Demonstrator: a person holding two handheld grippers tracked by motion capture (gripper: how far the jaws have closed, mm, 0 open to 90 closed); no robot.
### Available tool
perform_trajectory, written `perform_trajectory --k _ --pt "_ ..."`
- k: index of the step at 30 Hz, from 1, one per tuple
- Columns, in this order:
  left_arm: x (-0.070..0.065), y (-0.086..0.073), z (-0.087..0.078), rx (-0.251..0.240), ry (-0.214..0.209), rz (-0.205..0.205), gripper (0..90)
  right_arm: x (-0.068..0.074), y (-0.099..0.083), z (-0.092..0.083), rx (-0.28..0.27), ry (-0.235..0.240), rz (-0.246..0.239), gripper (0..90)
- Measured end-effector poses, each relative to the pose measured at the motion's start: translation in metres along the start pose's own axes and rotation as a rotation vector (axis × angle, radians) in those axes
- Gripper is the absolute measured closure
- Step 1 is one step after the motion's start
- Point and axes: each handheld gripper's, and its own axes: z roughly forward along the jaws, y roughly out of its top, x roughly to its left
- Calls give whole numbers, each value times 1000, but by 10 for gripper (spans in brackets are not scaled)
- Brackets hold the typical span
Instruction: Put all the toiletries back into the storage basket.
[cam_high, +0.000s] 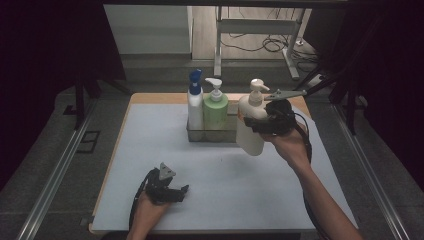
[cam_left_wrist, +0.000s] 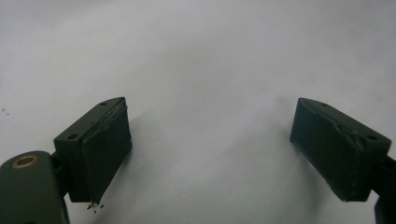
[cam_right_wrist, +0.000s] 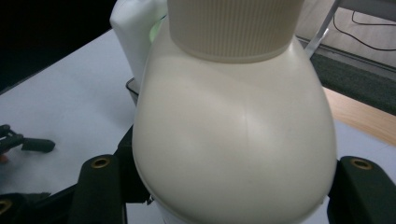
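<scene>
two tongs differ: the right tongs (cam_high: 260, 125) clamp the cream plastic pump bottle (cam_high: 251, 125), lifted beside the metal rack (cam_high: 212, 134), while the left tongs (cam_high: 180, 192) rest wide open and empty on the pale blue table (cam_high: 225, 185).

Bottle colours
Cream pump bottle (cam_high: 251, 127); green bottle (cam_high: 215, 111) w/ white pump; white bottle (cam_high: 195, 110) w/ blue cap; pale-blue mat (cam_high: 150, 165).

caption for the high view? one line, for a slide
Right tool holds a cream pump bottle beside the rack; open left tool rests on the mat.
</scene>
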Motion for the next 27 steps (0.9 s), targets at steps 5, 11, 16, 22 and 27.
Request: perform_trajectory --k 5,11,16,22,27 --pt "0 0 0 0 0 1 120 -5 7 6 -9 -13 15 372" --pt "0 0 0 -1 0 2 120 -11 15 15 -18 -37 26 372" --pt "0 0 0 -2 0 1 120 -17 19 23 -24 -53 40 372" --pt "0 0 0 -2 0 2 120 -22 25 32 -36 -72 51 372" --pt "0 0 0 -1 0 4 121 -25 29 40 -43 -91 61 372"
